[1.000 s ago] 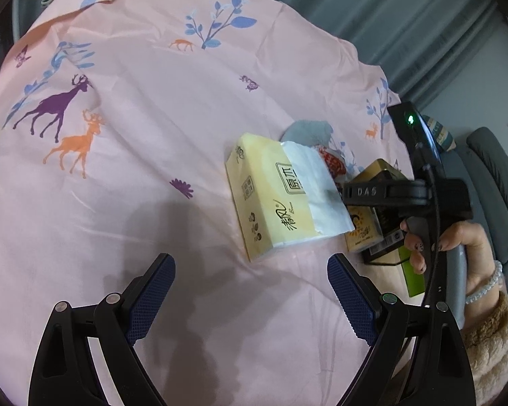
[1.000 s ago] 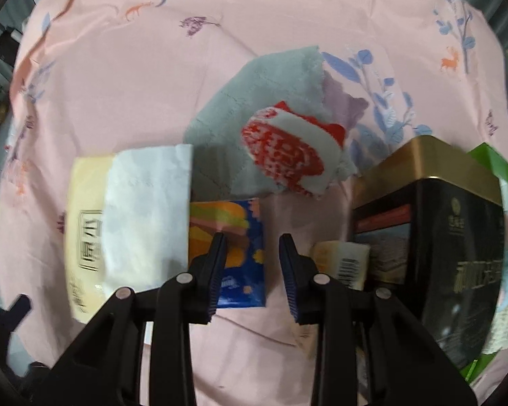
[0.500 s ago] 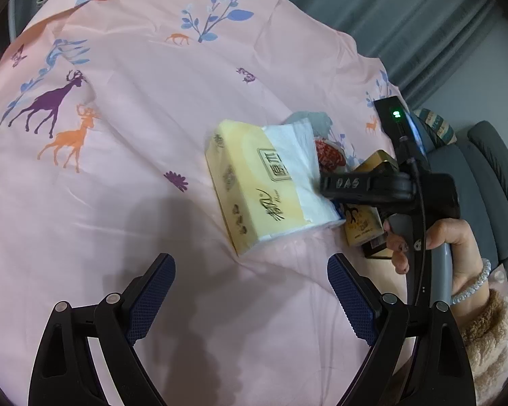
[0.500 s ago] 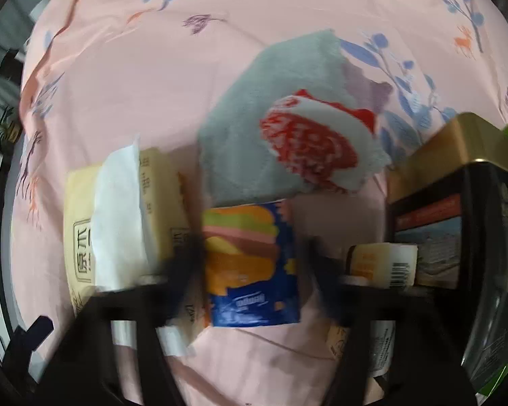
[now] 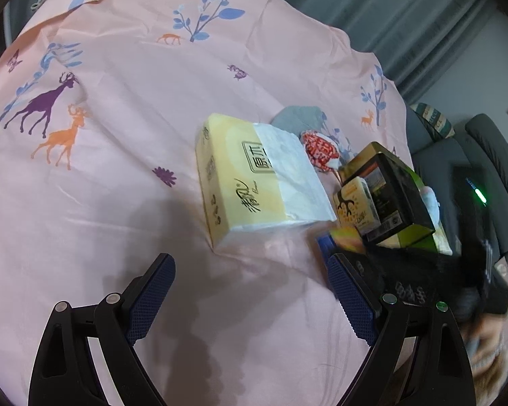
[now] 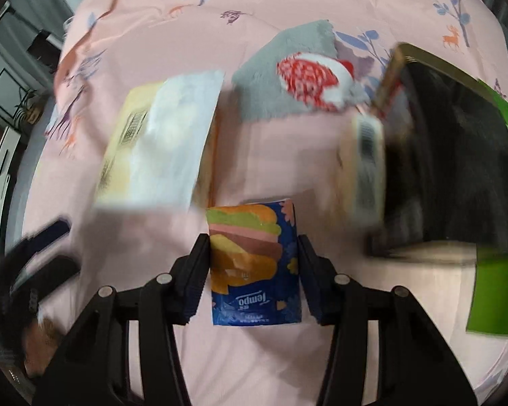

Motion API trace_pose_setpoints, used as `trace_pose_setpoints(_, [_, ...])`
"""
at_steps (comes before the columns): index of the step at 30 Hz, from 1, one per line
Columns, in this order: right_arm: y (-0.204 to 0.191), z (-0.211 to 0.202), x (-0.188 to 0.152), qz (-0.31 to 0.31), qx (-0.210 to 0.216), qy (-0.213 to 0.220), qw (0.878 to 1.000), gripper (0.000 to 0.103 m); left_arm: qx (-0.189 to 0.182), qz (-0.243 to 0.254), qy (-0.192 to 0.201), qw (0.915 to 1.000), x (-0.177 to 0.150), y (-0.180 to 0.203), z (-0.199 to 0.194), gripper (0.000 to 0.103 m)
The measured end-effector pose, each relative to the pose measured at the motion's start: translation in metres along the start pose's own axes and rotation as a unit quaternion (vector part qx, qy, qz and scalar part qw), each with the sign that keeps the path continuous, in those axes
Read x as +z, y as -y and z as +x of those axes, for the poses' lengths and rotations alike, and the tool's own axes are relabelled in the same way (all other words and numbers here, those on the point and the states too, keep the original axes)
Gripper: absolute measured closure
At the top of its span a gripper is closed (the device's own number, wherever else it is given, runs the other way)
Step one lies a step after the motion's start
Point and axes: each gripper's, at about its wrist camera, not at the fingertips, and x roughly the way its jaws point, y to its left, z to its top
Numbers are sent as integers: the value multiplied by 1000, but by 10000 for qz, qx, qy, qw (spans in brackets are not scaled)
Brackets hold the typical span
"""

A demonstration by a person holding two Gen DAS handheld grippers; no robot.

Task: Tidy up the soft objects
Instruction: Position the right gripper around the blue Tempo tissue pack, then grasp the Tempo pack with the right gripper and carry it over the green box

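Pink deer-print cloth covers the tabletop. From the left we see our left claw gaping wide and empty, the yellow tissue box, then our right claw clamping a small blue burger-print tissue pack, soft and crinkly, just off the cloth.

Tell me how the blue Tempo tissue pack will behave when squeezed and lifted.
The Tempo tissue pack looks soft and probably light, so it should dent slightly. Its glossy wrapper may slip. The right claw brackets its sides.
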Motion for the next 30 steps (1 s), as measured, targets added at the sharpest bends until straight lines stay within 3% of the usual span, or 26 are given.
trace_pose_setpoints(8, [14,-4,-56,366,466,91,9982,50,0,158,-72,9998,-12,22,9,11])
trace_pose_setpoints(11, [24,-13,-64,500,505,337,9969,42,-31,241,-152,9996,-18,32,12,11])
trace_pose_setpoints(14, [40,-34,-68,818,915,686,9901,32,-159,306,-160,9993,-24,44,14,11])
trace_pose_setpoints(16, [48,-41,-63,911,821,911,9883,22,-358,317,-254,9985,-28,50,18,11])
trace_pose_setpoints(18, [61,-49,-62,1123,693,1234,9835,20,-552,356,-375,9971,-31,56,25,12])
trace_pose_setpoints(23, [64,-41,-72,1220,1126,1058,9804,23,-872,445,-825,9918,-46,75,43,14])
trace_pose_setpoints(27, [60,-19,-71,1285,1598,774,9757,44,-805,825,-1046,9878,-60,93,53,37])
trace_pose_setpoints(30, [58,-7,-75,1348,1682,568,9748,52,-691,1035,-988,9873,-66,101,56,48])
